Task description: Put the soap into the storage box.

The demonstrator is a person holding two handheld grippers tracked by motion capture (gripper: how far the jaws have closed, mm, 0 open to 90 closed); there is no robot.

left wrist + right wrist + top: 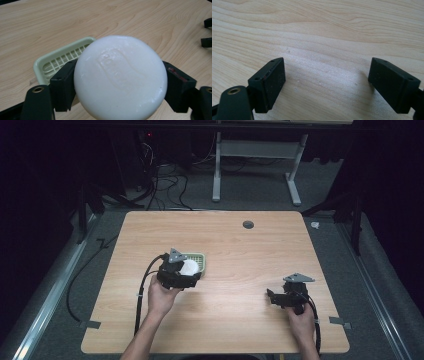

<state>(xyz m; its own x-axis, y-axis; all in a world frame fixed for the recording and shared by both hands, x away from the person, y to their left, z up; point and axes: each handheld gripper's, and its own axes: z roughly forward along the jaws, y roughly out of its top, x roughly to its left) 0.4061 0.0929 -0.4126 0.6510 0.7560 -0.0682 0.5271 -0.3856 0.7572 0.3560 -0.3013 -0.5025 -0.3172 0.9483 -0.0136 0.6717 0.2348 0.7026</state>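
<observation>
**Left gripper clamped on the soap**

Left gripper (186,275), left of centre in the high view, holds a round white soap bar (189,267) at the green soap tray (201,260); my right gripper (272,296) sits lower right on the wooden table (240,320).

From the left gripper view I see both jaws pressed against the soap bar (120,77), the tray (60,60) behind it at left.

From the right gripper view, the right gripper (327,77) has its jaws spread wide over bare wood.

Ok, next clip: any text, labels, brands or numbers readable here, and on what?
None can be read.
Soap: an embossed mark on its face, too faint and blurred to make out.
Tray, both grippers, table: no text to be seen.
</observation>
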